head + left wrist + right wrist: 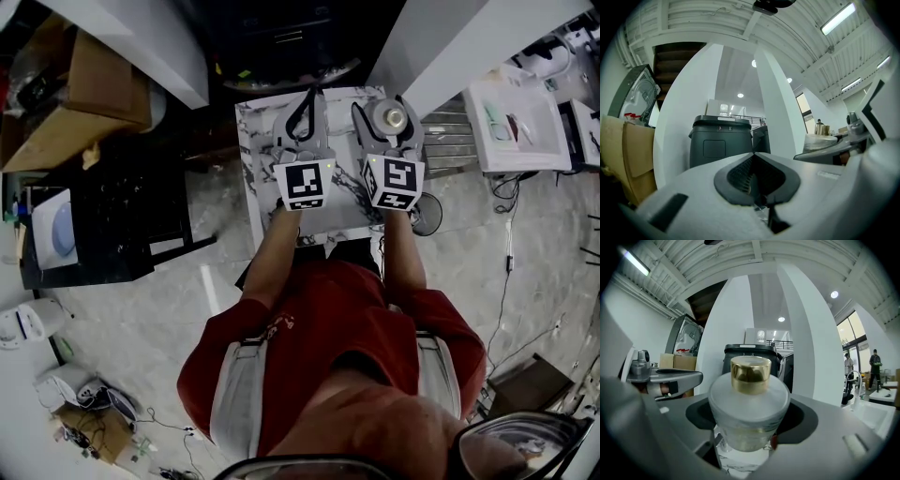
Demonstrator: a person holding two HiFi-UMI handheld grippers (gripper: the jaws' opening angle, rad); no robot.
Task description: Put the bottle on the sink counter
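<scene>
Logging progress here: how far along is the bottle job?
Done: the right gripper has the bottle clamped. In hand: it holds it over the marble top, not yet released. Left: set it down and open the jaws. The left gripper is shut, empty.

Workshop-like indoor hall: ribbed ceiling (pixel 693 21) with strip lights (pixel 838 18), white pillars (pixel 776 103), dark bins (pixel 721 143), cardboard boxes (pixel 98 80), loose cables (pixel 509 272) across stone-patterned floor (pixel 169 309).

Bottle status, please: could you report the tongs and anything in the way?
Left tongs shut, empty. Right tongs shut on bottle, over marble top. Nothing seen in the way.
</scene>
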